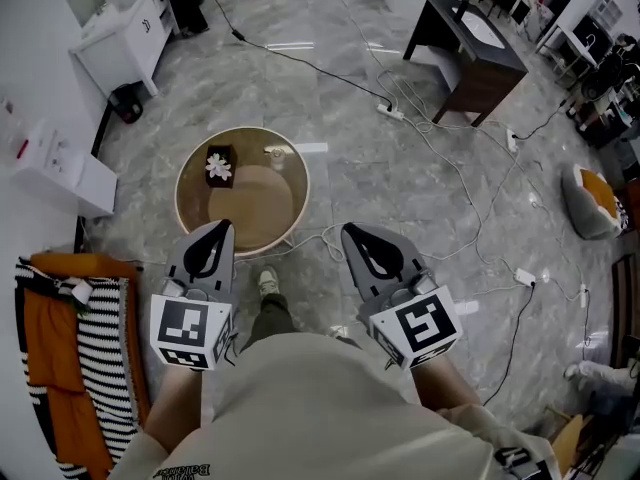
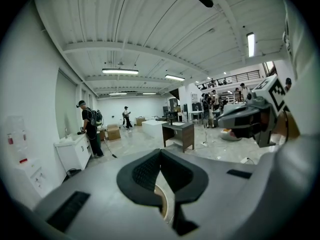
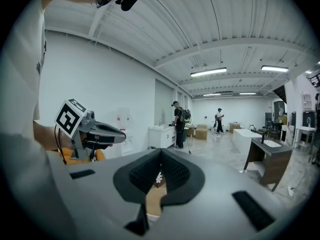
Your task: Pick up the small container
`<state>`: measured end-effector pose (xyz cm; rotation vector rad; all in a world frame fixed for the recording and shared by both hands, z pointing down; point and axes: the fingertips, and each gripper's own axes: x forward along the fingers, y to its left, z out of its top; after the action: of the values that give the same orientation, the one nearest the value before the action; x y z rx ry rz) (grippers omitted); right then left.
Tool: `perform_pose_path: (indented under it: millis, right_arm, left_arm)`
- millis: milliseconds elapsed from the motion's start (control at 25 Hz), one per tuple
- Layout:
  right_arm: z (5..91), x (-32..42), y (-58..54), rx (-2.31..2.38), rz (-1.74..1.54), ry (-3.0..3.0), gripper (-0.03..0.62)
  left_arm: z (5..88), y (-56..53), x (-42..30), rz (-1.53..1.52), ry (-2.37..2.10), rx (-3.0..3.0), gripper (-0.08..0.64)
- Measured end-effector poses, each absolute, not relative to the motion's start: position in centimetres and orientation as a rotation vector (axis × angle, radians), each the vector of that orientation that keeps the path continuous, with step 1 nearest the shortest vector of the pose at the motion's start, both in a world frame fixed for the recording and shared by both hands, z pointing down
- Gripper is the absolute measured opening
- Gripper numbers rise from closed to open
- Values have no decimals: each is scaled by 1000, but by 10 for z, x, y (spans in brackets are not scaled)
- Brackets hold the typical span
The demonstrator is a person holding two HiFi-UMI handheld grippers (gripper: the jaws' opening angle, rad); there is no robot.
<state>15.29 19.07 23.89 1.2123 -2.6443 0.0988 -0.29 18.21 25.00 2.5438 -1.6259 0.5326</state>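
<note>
The small container (image 1: 218, 165), seemingly the dark box topped with a white flower, sits at the far left of the round table (image 1: 196, 211). A small clear thing (image 1: 277, 153) stands apart from it to the right. The left gripper (image 1: 212, 240) and right gripper (image 1: 366, 240) hang near the person's body, short of the table, each with its jaws pressed together on nothing. The left one is nearer. It should probably spread its jaws before descending, straddle the box squarely and close below the flower.

Large open lab-like hall: white ribbed ceiling (image 2: 150, 24), strip lights (image 2: 120, 71), marble-look floor (image 1: 340, 133), trailing cables (image 1: 300, 62), power strip (image 1: 393, 112), freestanding sink vanities (image 1: 470, 53), mezzanine railing (image 2: 235, 78).
</note>
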Motion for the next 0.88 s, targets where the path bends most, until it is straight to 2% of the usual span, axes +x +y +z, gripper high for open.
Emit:
perform_pose_path:
  millis: [880]
  right_arm:
    - [222,16,-17,1302,132,-2590,-5]
  left_arm:
    - [239,-14,-128,485,-1473,2654,6]
